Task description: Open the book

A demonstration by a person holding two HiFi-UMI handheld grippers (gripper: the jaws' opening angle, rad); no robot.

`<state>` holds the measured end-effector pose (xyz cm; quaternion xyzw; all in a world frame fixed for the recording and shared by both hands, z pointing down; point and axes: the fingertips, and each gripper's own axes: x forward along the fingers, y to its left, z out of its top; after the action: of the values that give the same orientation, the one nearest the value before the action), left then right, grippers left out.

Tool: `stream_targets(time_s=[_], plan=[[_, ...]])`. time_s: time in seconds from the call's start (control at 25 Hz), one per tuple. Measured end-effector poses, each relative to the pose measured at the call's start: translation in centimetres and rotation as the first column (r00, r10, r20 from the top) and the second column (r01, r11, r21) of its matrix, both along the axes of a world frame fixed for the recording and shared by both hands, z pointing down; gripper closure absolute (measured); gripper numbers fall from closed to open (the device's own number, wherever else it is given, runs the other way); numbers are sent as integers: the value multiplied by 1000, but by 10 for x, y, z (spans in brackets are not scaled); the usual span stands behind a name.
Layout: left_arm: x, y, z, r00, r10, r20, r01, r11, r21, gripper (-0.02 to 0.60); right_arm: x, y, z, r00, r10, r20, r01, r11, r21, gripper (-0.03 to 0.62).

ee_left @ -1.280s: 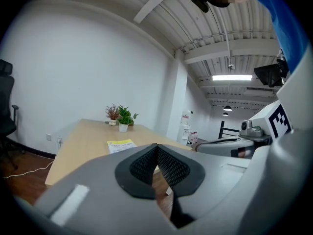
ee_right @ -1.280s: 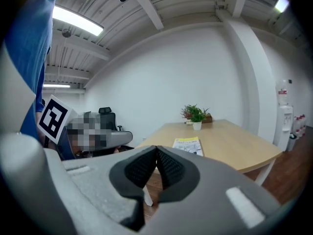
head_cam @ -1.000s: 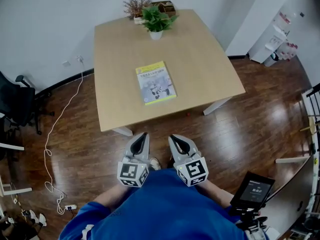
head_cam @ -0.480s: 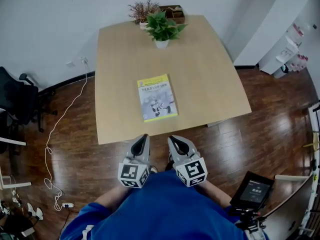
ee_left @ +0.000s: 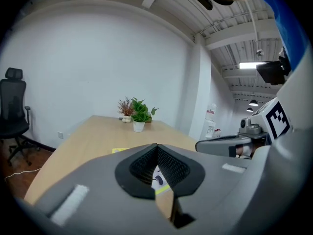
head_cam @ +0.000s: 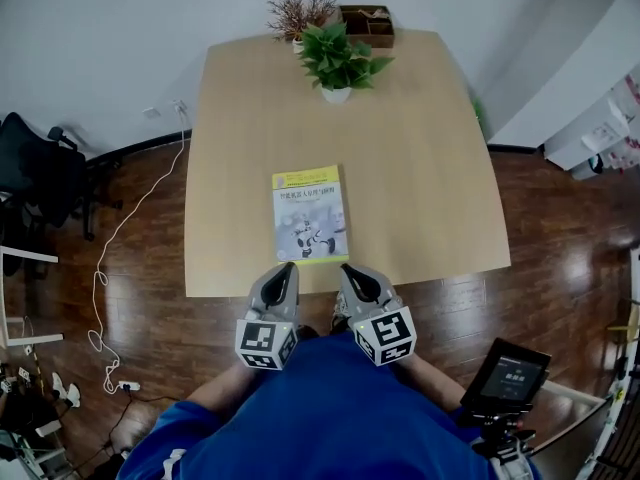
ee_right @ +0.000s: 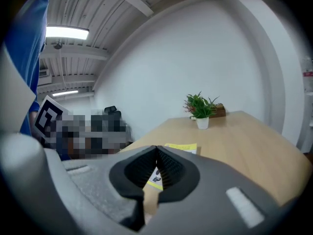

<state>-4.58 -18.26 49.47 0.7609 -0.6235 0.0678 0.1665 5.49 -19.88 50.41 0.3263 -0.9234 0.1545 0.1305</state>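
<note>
A closed book (head_cam: 310, 214) with a yellow-green border and a grey cover picture lies flat on the wooden table (head_cam: 420, 168), close to the near edge. My left gripper (head_cam: 286, 267) and right gripper (head_cam: 350, 268) hover side by side over that edge, just short of the book, touching nothing. Both point at it, each with its jaws together and empty. In the left gripper view the book (ee_left: 159, 180) peeks through below the left gripper (ee_left: 157, 146), with the right one (ee_left: 230, 146) alongside. In the right gripper view the book (ee_right: 183, 147) lies just beyond the right gripper (ee_right: 156, 148).
At the table's far edge stand a potted green plant (head_cam: 336, 63), a dried plant (head_cam: 300, 10) and a small wooden box (head_cam: 367, 23). A black office chair (head_cam: 40, 183) and a white cable (head_cam: 110, 258) are on the floor at left. A tablet on a stand (head_cam: 508, 376) is at lower right.
The person has stepped toward the table. Both grippers, still shut, have gone from over the floor to the table's near edge, just short of the book.
</note>
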Motion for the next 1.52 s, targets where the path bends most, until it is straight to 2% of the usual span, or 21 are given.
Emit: stream_targets(time_s=[0.2,0.4,0.68,0.88,1.32,1.36,1.4,1.52], plan=[[3,-24,8,999,-50,15,50,998,-34,575,7,-29,14,999,-38,1,38,998,-49,591],[-3,-42,13,998,-64,27,65,996,-59,575,5,-49,29,999,-45,-15,43,995,-87,591],[-13,-57,27,999,-32,24,35,993,-111,575,0,-69,49,998,-4,-69,-6,990,-144,591],[-16,-73,55,1000,2,26,3,986,-165,575,2,-88,80,994,31,-104,-51,979,-196,591],[-22,-87,100,999,34,22,-27,965,-259,575,1,-102,144,986,27,-164,-83,936,-342,582],[-23,-91,107,999,33,23,-26,963,-267,575,-1,-105,153,987,20,-158,-77,929,-361,558],[-25,-93,112,999,32,24,-24,961,-274,575,-4,-108,161,988,12,-151,-69,922,-380,480],[-29,-95,116,999,29,25,-20,958,-286,575,-9,-108,169,988,-15,-156,-51,908,-416,464]])
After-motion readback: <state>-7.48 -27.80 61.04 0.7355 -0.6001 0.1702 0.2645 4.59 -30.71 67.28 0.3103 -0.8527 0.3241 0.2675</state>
